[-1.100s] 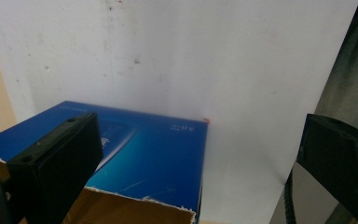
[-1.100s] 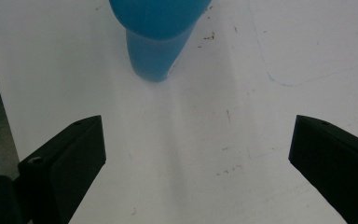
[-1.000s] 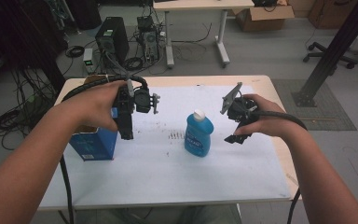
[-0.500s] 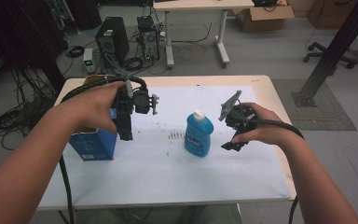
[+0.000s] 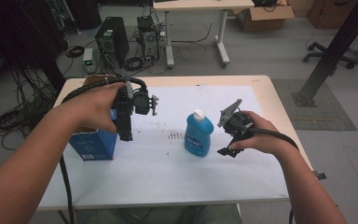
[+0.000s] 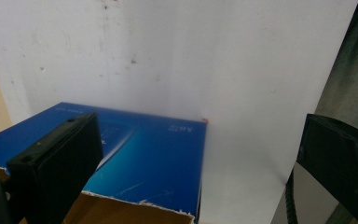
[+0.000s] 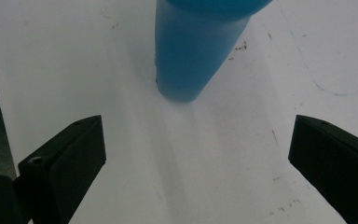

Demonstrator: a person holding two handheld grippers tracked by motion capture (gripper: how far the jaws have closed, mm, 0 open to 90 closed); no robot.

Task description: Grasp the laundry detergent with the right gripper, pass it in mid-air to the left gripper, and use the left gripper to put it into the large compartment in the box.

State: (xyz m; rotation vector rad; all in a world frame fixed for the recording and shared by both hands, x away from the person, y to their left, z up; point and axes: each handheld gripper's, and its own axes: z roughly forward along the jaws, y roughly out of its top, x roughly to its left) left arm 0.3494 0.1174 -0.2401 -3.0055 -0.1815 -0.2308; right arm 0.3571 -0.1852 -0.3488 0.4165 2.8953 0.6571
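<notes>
A blue bottle (image 5: pixel 198 135) with a white cap stands upright near the middle of the white table top (image 5: pixel 177 182). My right gripper (image 5: pixel 230 145) is just to its right, low over the table and apart from it. In the right gripper view the gripper (image 7: pixel 196 135) is open, jaws wide, with the bottle's base (image 7: pixel 191 51) ahead of them. A blue cardboard box (image 5: pixel 93 145) with a torn top stands at the left. My left gripper (image 5: pixel 125 129) hangs over the box's right edge, pointing down. In the left gripper view it (image 6: pixel 191 140) is open and empty above the box (image 6: pixel 158 154).
The table's front edge (image 5: pixel 168 203) is close to the person. Small dark marks (image 5: pixel 175 136) dot the sheet left of the bottle. Behind the table are a computer tower (image 5: pixel 109 39), tangled cables (image 5: pixel 14 116) and another desk (image 5: pixel 196 28). A black post (image 5: pixel 335 51) stands at the right.
My right gripper has drifted down and a little left, closer to the blue bottle. The left gripper has stayed over the box.
</notes>
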